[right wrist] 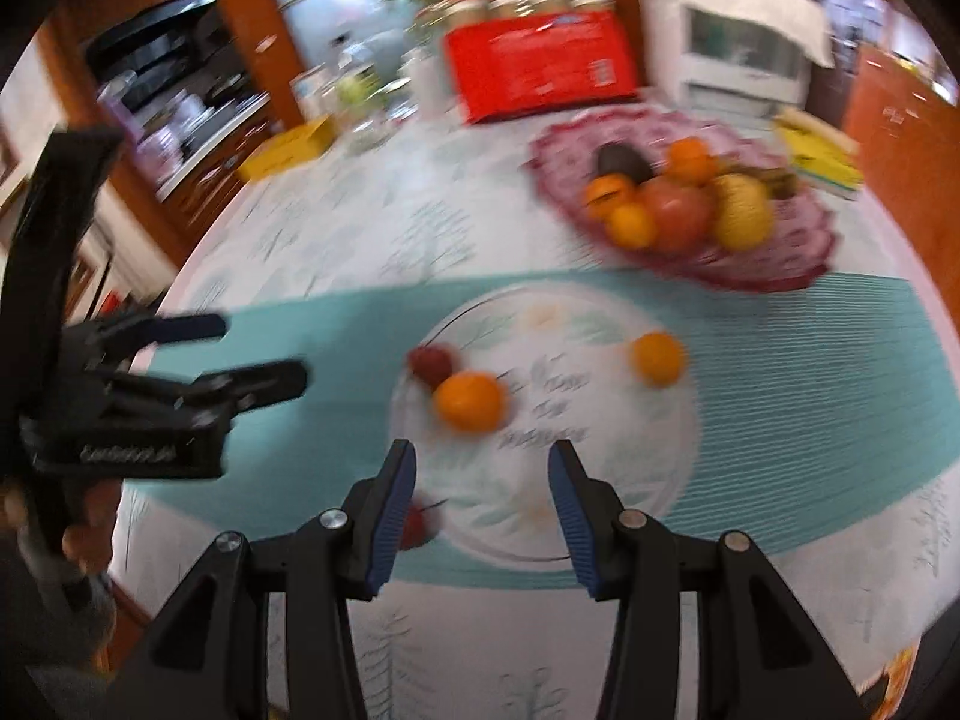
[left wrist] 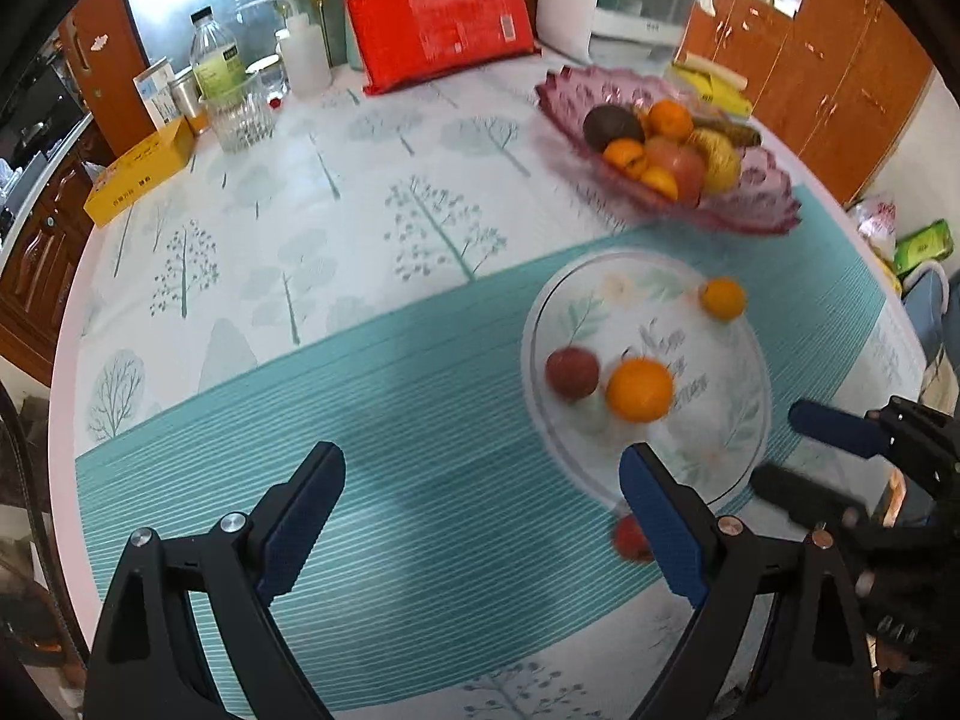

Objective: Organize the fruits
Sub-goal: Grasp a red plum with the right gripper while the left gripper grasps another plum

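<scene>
Above the floral plate (right wrist: 600, 480), both tongs (left wrist: 480, 510) (right wrist: 483, 480) angle downward, jaws apart.

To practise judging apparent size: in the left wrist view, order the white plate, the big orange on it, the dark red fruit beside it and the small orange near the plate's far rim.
Largest to smallest as they look:
1. white plate
2. big orange
3. dark red fruit
4. small orange, though it lies farther from the camera, so its true size is unsure.

purple bowl (left wrist: 750, 210), floral white plate (left wrist: 744, 420), teal-striped tree-print cloth (left wrist: 360, 420)
</scene>
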`<state>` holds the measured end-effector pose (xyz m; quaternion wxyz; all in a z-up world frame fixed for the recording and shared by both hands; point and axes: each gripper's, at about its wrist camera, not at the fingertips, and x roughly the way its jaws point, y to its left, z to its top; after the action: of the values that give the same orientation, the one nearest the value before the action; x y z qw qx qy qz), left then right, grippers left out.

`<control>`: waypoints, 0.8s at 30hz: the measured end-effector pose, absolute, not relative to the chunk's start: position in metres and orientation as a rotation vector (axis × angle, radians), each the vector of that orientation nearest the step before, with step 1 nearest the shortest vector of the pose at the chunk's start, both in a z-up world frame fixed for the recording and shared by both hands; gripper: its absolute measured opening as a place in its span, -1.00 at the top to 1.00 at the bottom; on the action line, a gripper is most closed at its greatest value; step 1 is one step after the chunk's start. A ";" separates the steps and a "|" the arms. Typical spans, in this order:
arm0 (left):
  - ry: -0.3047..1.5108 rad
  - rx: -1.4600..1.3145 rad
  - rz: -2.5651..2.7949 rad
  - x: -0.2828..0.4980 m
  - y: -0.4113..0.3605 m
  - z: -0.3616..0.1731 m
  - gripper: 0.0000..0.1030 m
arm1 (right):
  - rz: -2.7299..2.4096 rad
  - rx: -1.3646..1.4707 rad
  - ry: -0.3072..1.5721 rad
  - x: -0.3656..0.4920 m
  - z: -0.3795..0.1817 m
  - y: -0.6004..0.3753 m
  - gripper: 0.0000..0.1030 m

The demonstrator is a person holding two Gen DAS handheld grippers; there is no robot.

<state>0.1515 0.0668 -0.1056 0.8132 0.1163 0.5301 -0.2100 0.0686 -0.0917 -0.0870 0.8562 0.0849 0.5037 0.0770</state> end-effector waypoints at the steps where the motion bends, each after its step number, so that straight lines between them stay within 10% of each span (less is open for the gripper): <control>1: 1.137 0.252 -0.444 0.152 0.068 -0.108 -0.79 | 0.184 0.171 1.074 0.068 -0.093 -0.085 0.10; 24: 1.181 0.257 -0.445 0.170 0.058 -0.142 -0.79 | 0.266 0.156 1.195 0.076 -0.150 -0.059 0.50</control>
<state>0.1699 0.0579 -0.1419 0.7996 0.1197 0.5507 -0.2074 0.0756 -0.0591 -0.1497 0.8156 0.0729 0.5603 0.1248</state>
